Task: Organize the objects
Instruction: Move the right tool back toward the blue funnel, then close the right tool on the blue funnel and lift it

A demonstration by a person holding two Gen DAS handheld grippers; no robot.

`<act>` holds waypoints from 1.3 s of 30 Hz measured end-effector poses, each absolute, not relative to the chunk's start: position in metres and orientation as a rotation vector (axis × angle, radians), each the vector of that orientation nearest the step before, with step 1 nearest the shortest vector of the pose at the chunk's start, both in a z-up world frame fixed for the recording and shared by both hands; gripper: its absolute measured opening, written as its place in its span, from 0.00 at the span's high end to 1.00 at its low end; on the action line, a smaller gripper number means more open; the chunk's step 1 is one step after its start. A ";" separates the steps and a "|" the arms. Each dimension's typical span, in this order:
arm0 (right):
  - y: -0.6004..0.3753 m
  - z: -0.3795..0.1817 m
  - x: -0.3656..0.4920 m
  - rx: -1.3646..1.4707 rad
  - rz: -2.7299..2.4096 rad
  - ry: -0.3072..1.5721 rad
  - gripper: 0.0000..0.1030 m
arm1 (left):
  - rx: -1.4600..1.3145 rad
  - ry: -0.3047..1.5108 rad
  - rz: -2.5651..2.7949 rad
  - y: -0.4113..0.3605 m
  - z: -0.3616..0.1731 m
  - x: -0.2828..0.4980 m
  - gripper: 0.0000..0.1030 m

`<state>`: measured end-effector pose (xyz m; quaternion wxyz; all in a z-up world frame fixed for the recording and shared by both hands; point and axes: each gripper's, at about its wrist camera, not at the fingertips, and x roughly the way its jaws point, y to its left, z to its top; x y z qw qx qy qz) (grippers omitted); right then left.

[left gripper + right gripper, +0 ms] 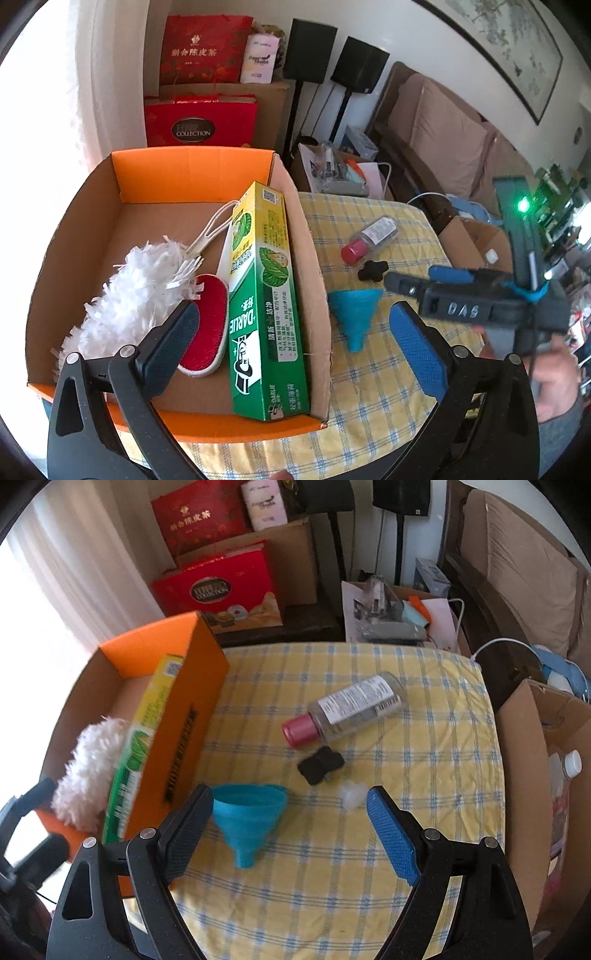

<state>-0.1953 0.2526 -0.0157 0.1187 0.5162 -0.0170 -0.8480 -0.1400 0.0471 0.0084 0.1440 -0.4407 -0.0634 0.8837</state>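
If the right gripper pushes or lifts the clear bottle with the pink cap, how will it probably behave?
The clear bottle lies on its side on the checked cloth, so a sideways push would probably roll it. Its smooth round body may slip between the pads. It looks nearly empty, so likely light.

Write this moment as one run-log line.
left hand-held gripper: open, empty | right hand-held gripper: open, over funnel | box: toothpaste, duster

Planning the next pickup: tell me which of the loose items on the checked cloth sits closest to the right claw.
The blue funnel, lying just ahead of the open right claw beside its left finger. The clear bottle and black knob lie farther off.
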 end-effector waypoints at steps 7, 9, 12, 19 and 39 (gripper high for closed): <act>0.252 -0.039 -0.196 1.539 -2.440 -0.068 0.16 | -1.287 -0.159 2.537 0.052 0.002 -0.146 0.00; 0.250 -0.043 -0.196 1.537 -2.427 -0.072 0.17 | -1.294 -0.150 2.536 0.053 0.000 -0.147 0.00; 0.245 -0.048 -0.197 1.532 -2.411 -0.074 0.18 | -1.307 -0.148 2.532 0.052 -0.003 -0.150 0.00; 0.231 -0.058 -0.199 1.524 -2.353 -0.081 0.26 | -1.317 -0.155 2.524 0.053 -0.005 -0.152 0.00; 0.256 -0.033 -0.194 1.463 -2.393 -0.173 0.53 | -1.293 -0.138 2.463 0.070 0.004 -0.147 0.00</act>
